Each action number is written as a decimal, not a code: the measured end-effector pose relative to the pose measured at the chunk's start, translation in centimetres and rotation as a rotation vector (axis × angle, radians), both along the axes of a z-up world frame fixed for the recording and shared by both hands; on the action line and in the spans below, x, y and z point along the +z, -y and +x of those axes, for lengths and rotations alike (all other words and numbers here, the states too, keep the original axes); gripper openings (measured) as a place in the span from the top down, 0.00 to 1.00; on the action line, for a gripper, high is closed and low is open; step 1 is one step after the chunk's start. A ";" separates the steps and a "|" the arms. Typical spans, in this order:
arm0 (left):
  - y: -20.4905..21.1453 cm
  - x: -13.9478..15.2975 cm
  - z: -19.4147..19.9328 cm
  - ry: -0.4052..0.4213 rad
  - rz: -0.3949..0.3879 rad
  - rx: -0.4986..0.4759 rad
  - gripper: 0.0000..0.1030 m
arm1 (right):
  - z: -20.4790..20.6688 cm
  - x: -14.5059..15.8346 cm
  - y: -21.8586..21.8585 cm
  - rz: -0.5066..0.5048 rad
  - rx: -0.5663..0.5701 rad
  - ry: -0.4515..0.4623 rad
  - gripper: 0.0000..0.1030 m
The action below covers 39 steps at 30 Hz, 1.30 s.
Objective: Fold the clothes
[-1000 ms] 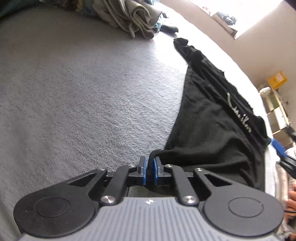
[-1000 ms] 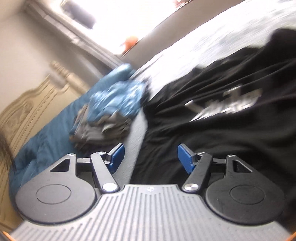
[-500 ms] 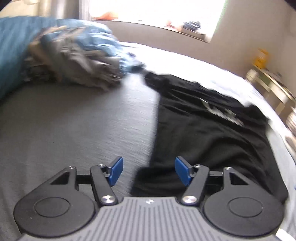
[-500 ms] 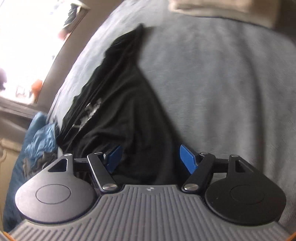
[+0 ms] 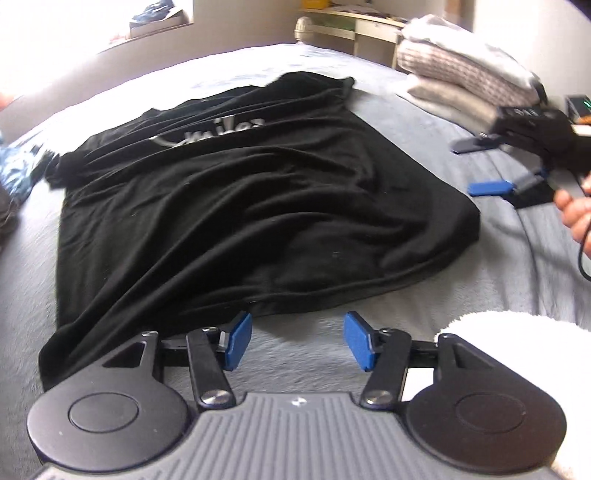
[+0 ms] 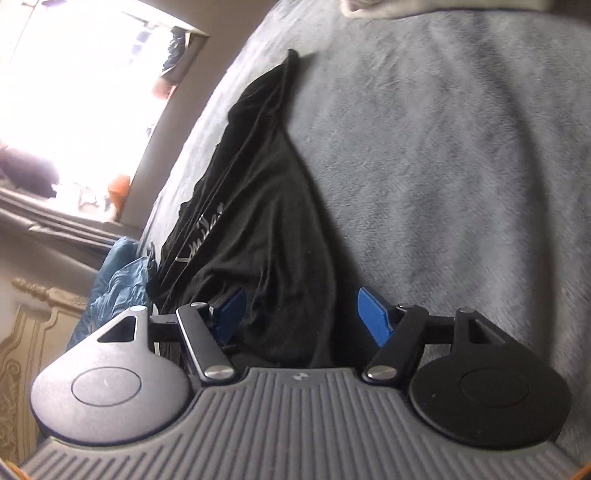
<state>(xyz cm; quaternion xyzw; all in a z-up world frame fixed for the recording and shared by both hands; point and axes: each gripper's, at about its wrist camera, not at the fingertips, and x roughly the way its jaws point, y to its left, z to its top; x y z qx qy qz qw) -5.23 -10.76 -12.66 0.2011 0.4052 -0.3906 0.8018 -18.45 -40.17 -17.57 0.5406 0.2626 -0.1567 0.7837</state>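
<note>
A grey fleece bed [image 5: 498, 280] fills both views. Beyond it stand a beige wall and a bright, washed-out window [image 6: 74, 92]. In the left wrist view a pale shelf unit [image 5: 354, 26] shows at 12 o'clock. In the right wrist view a carved headboard [image 6: 22, 332] sits at 8 o'clock.

One black shirt [image 5: 240, 192] lies spread and rumpled on the bed, with white lettering toward its far end. In the right wrist view the shirt [image 6: 258, 221] runs from 6 o'clock up to a point near 12 o'clock.

The left gripper [image 5: 298, 341] has its blue pads spread wide and holds nothing. Its left pad [image 5: 238, 341] is at the shirt's near hem; whether it touches is unclear. The right pad is over bare bed.

The right gripper [image 6: 306, 315] is also spread and empty, with the shirt's near edge lying between the pads. In the left wrist view the right gripper [image 5: 491, 164] appears at 2 o'clock, blurred, with a hand [image 5: 574, 210] behind it.

One stack of folded clothes [image 5: 465, 77] rests on the bed at 1 o'clock, well apart from the shirt. One blue heap [image 6: 118, 291] lies at 9 o'clock in the right wrist view, just beside the shirt. A white fluffy sleeve [image 5: 517, 343] shows at 4 o'clock.
</note>
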 end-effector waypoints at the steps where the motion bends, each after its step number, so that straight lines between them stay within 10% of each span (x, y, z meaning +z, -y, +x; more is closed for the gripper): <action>1: -0.2 0.1 -0.4 0.003 -0.001 0.008 0.45 | 0.3 -0.5 0.2 0.015 0.018 0.000 0.35; 8: -3.6 0.8 0.6 -0.086 -0.028 0.236 0.46 | -0.8 -3.0 -1.5 0.128 0.074 0.010 0.52; 17: -9.8 2.1 3.3 -0.200 -0.117 0.560 0.51 | -0.8 -2.4 -2.5 0.053 0.093 -0.049 0.97; 28: -16.3 2.7 5.2 -0.268 -0.172 0.738 0.54 | -2.8 3.1 1.3 -0.006 0.077 -0.110 0.99; 39: -17.4 -0.3 8.5 -0.281 -0.125 0.634 0.52 | -2.8 -1.5 1.7 0.101 0.001 -0.160 0.99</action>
